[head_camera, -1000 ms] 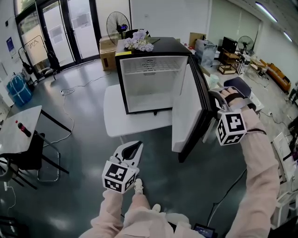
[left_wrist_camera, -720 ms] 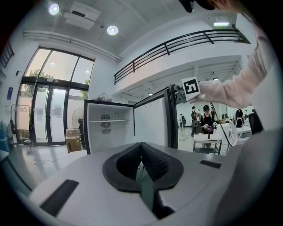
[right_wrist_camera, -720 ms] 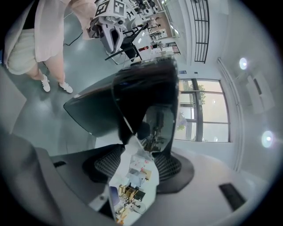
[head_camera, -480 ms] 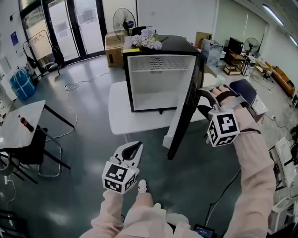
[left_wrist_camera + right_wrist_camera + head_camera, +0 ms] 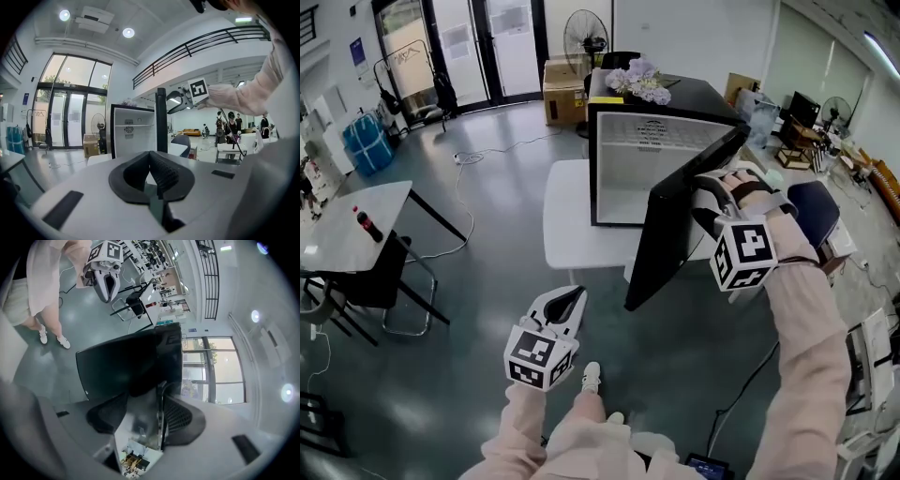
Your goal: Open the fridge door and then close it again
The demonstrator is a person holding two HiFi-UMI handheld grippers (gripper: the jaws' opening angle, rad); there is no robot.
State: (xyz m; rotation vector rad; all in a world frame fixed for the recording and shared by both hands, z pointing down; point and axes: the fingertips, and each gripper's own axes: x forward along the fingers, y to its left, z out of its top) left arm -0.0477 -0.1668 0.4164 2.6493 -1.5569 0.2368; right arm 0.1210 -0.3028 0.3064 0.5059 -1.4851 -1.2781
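The right gripper (image 5: 705,192) has its jaws wide. They have just been closing a little, and the edge of the tall black fridge door (image 5: 670,234) stands between them near its top. In the right gripper view the pads flank that edge rather than visibly clamping it, so I judge this to be a loose straddle.

From this gripper the door panel lies to the left in the head view and runs downward, with its long axis upright. It is hinged at the right side of the small black fridge with the white interior (image 5: 637,159), and its free edge swings out toward the person. It stands roughly halfway shut, with the black outer face turned to the camera. The open cavity lies beyond the door, up and to the left, so closing it looks to call for a sweep that way, about the hinge.

The fridge sits on a low white table (image 5: 567,225), with a bunch of pale flowers (image 5: 642,82) on its top.

The right arm reaches forward, nearly straight, with the gripper tipped slightly down. It is plainly the nearer one. The left gripper (image 5: 565,302) has its jaws together on nothing — it hangs low by the person's body, well apart from the door, pointing about level at the fridge.
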